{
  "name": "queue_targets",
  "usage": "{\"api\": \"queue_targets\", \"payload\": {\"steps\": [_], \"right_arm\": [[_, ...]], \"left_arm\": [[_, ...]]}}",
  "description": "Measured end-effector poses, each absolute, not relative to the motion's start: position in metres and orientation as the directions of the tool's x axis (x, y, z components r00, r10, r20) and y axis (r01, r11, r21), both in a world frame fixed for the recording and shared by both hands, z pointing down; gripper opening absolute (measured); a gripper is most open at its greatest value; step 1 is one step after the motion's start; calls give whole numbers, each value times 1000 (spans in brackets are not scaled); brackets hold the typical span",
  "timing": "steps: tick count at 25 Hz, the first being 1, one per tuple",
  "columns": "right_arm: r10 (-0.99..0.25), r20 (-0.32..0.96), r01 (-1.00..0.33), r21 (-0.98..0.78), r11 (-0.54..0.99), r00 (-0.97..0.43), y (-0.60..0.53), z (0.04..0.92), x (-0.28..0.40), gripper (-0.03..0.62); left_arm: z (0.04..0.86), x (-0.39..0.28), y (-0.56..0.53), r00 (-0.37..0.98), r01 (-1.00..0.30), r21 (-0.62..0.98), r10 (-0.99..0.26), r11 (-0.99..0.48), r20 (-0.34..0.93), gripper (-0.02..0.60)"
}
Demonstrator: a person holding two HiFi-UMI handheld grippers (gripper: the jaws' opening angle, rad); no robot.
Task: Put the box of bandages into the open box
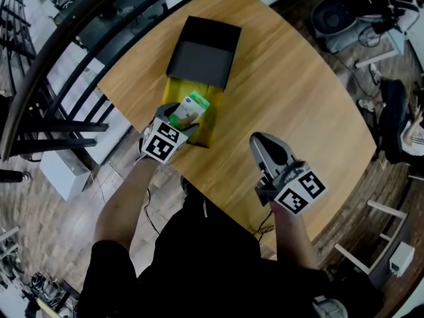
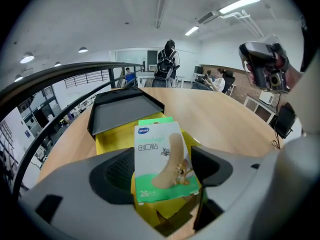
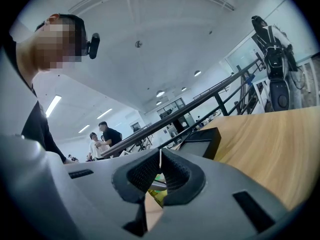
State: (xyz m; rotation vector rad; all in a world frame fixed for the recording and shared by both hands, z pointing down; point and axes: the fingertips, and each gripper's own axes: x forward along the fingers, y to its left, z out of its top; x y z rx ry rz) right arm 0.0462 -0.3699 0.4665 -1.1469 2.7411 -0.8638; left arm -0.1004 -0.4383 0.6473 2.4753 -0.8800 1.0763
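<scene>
The box of bandages [image 2: 161, 159], white and green with a cartoon plaster print, stands upright between the jaws of my left gripper [image 2: 162, 170], which is shut on it. It hangs just above the open yellow box [image 2: 114, 140], whose flaps show below it. In the head view the bandage box [image 1: 190, 108] sits over the near end of the yellow box [image 1: 202, 128], with the left gripper [image 1: 181, 120] behind it. My right gripper [image 1: 260, 142] hovers over the bare table to the right, shut and holding nothing; its pads meet in the right gripper view [image 3: 160, 173].
A black lid or tray [image 1: 203, 49] lies beyond the yellow box, overlapping its far end. The round wooden table [image 1: 298, 105] ends near a dark railing [image 1: 59, 52] on the left. Chairs and cables stand on the floor at the right.
</scene>
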Motion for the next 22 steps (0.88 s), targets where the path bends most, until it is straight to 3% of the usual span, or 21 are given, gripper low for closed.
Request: {"api": "queue_targets", "payload": {"steps": [14, 22], "right_arm": [[-667, 186, -648, -521, 555, -721, -365, 478, 53, 38], [-655, 164, -633, -506, 586, -738, -356, 465, 49, 38]], "left_arm": [[701, -97, -437, 445, -487, -31, -278, -873, 851, 358], [677, -107, -436, 448, -516, -65, -334, -854, 829, 360]]}}
